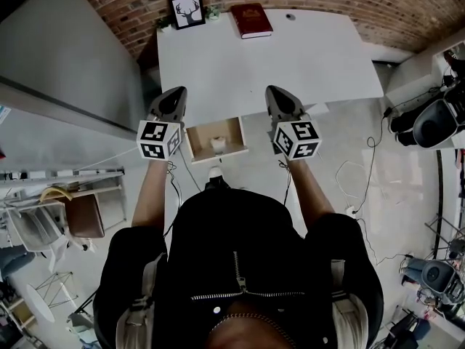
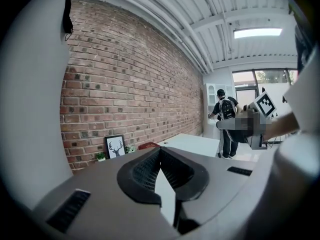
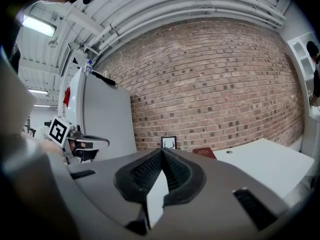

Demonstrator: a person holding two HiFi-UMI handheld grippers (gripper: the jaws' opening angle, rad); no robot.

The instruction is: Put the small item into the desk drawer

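The desk drawer [image 1: 205,148] stands pulled out from the front edge of the white desk [image 1: 305,57]. A small white item [image 1: 218,143] lies inside it. My left gripper [image 1: 176,92] hovers just left of the drawer, over the desk's front left corner, shut with nothing between its jaws. My right gripper [image 1: 272,91] is held to the right of the drawer, over the desk's front edge, also shut and empty. In the left gripper view the left gripper [image 2: 160,152] points level toward the brick wall. The right gripper [image 3: 161,152] does the same in its own view.
A framed deer picture [image 1: 187,9], small plants [image 1: 212,11] and a red book [image 1: 251,19] stand at the desk's back edge. A tall grey cabinet [image 1: 65,57] flanks the desk's left. Cables [image 1: 363,173] run over the floor at right. A person [image 2: 226,121] stands far off.
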